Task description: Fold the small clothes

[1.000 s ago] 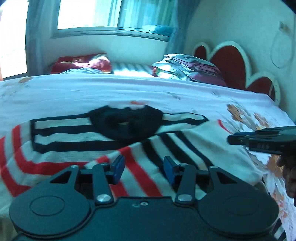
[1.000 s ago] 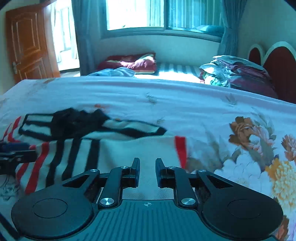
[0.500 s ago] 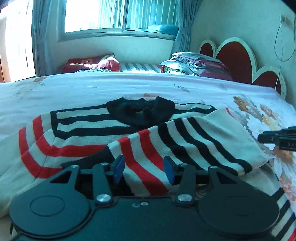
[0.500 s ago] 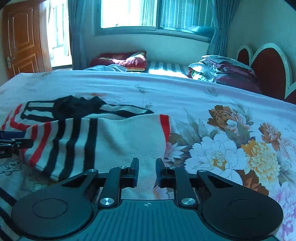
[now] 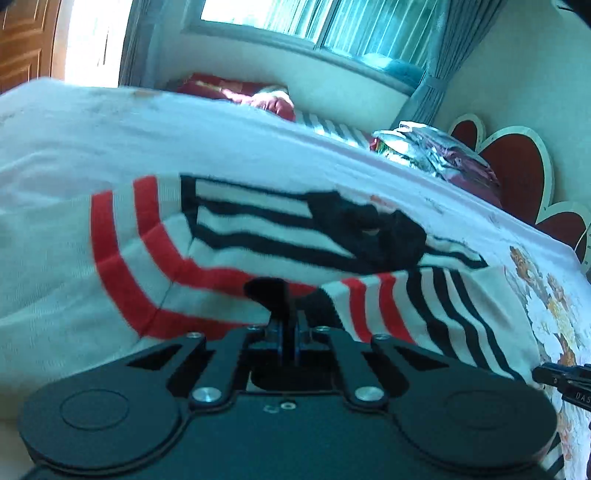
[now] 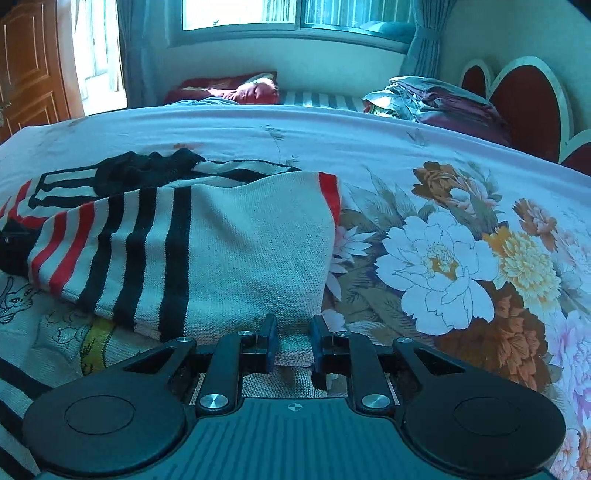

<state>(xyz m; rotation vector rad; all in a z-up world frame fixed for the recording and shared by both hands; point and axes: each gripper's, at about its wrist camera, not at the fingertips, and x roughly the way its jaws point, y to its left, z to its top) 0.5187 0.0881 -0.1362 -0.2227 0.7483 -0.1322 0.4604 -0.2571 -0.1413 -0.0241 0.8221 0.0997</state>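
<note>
One striped sweater (image 6: 207, 251) lies on the bed's floral bedspread (image 6: 461, 258), cream knit with black and red bands and a black collar (image 5: 373, 229) toward the far side. Its sleeve is folded across the body, the red cuff (image 6: 330, 195) pointing at the printed flowers. Under its near edge I see another pale knit with a cartoon print (image 6: 62, 328).

On my left gripper (image 5: 288, 339) the blue pads (image 5: 279, 341) are pressed almost together, pinching a black fold of the sweater that stands up just ahead of them. My right gripper (image 6: 293, 345) has its jaws narrowly parted, with the sweater's cream edge lying between the pads (image 6: 271, 343); I cannot tell whether they touch the fabric. The right gripper's tip also shows at the left view's right edge, just off the sleeve.

Beyond the sweater, a folded quilt pile (image 6: 432, 99) sits beside the red scalloped headboard (image 6: 524, 107), a dark red pillow (image 6: 240, 88) below the window (image 6: 295, 14), and a wooden door (image 6: 29, 70) far left.
</note>
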